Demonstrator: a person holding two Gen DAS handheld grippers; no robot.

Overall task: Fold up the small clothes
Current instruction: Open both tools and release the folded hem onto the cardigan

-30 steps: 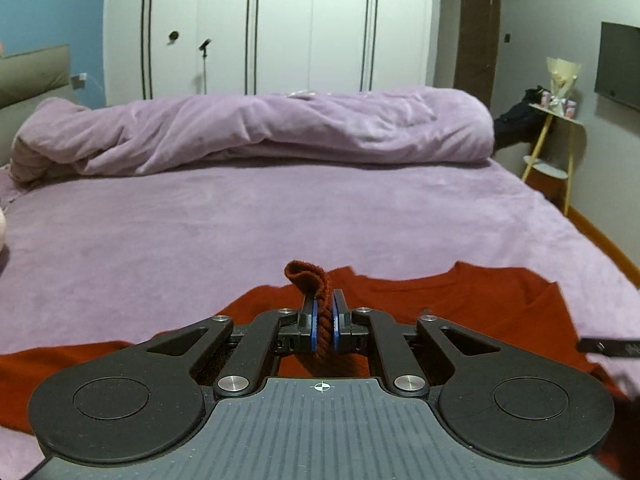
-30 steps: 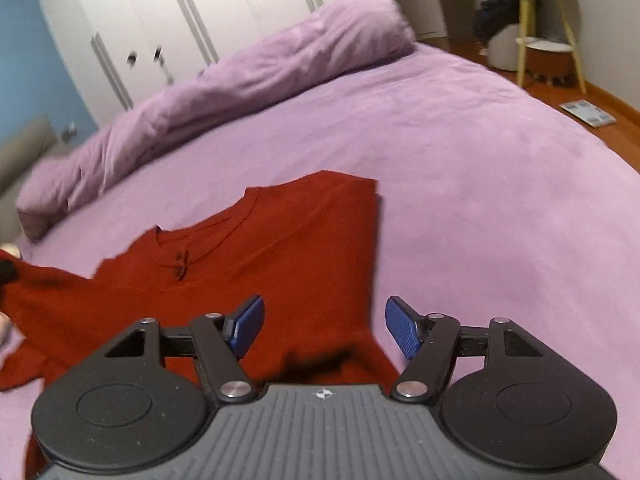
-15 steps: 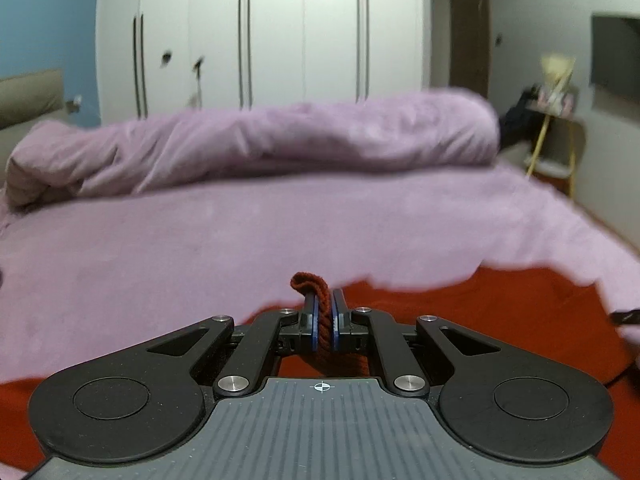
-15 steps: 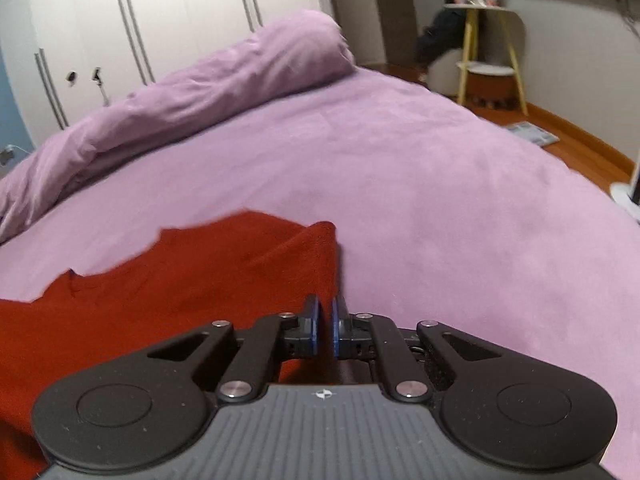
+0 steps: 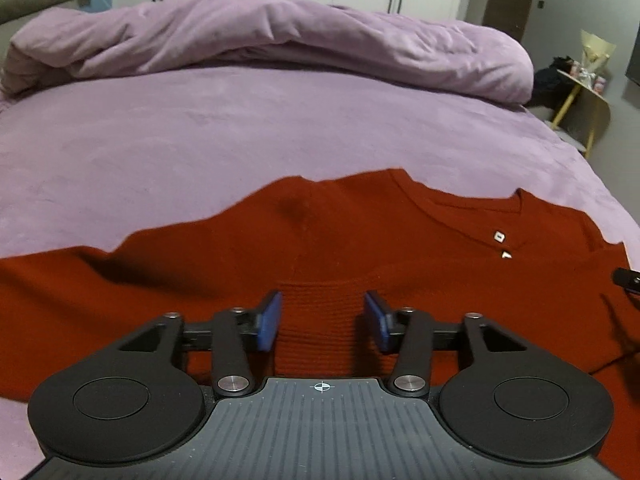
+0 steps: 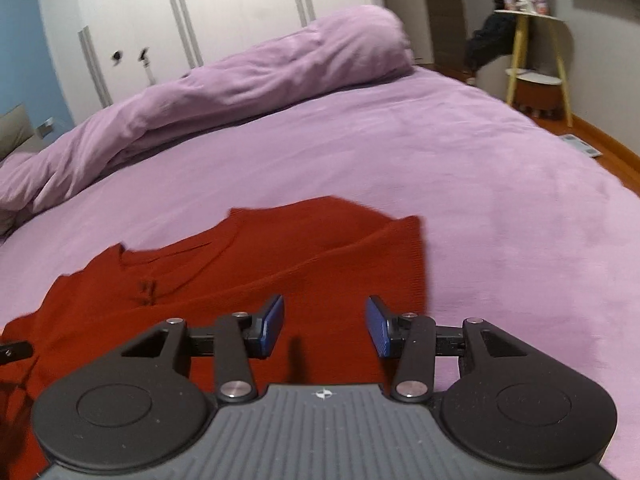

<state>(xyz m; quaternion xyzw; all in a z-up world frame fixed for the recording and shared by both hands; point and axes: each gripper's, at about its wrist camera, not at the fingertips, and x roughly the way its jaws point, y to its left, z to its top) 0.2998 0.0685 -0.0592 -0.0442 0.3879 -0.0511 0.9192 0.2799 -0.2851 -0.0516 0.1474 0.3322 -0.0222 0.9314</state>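
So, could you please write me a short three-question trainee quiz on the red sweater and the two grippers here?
1. True or false: the left gripper has its pads pressed on the red sweater.
2. What does the sweater lie on? A) wooden floor B) purple bed C) yellow side table
3. Fill in: the rolled purple duvet lies along the ___ side of the bed.

Key
1. False. Its jaws have just been opening; the ribbed cuff lies loose between them. The right gripper is open too.
2. B
3. far
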